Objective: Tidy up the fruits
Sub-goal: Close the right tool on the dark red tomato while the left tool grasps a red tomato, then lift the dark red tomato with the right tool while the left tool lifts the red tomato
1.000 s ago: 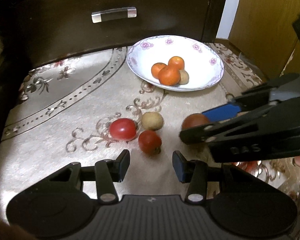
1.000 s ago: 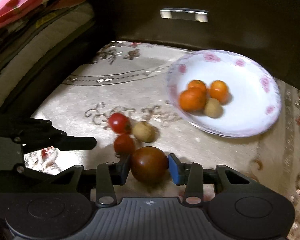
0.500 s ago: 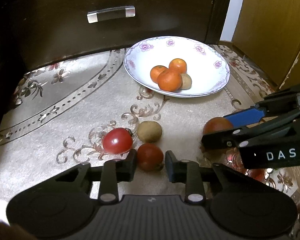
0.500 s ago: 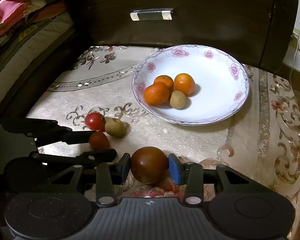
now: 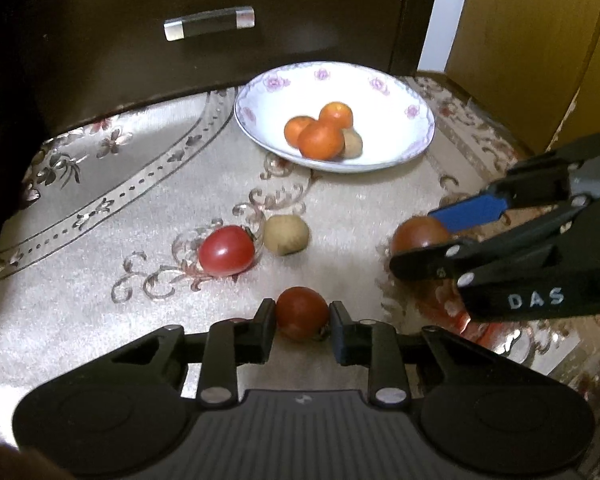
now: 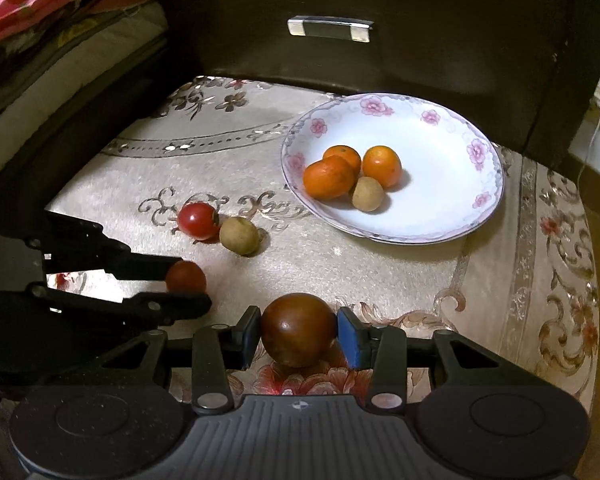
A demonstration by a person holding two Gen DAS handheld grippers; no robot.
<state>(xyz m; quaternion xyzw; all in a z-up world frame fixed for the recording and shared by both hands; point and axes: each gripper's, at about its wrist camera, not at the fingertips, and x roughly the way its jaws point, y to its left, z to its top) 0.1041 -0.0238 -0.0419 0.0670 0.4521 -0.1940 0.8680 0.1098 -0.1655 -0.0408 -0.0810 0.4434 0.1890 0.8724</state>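
Note:
My left gripper [image 5: 302, 322] is shut on a small red tomato [image 5: 301, 312], low over the patterned cloth; it also shows in the right wrist view [image 6: 186, 277]. My right gripper [image 6: 298, 334] is shut on a larger dark brown-red tomato [image 6: 298, 328], seen from the left wrist view [image 5: 418, 234] at the right. A bright red tomato [image 5: 226, 251] and a tan round fruit [image 5: 286, 235] lie side by side on the cloth. A white floral plate [image 6: 440, 136] holds three oranges [image 6: 328, 176] and one tan fruit [image 6: 367, 194].
A dark cabinet with a metal drawer handle [image 5: 209, 24] stands right behind the plate. A wooden panel [image 5: 520, 40] rises at the right. Folded bedding [image 6: 40, 20] lies at the left. The cloth [image 5: 100, 184] covers the whole surface.
My left gripper moved forward and closed on the small red tomato. My right gripper kept its hold on the dark tomato and shifted right, away from the loose fruits.

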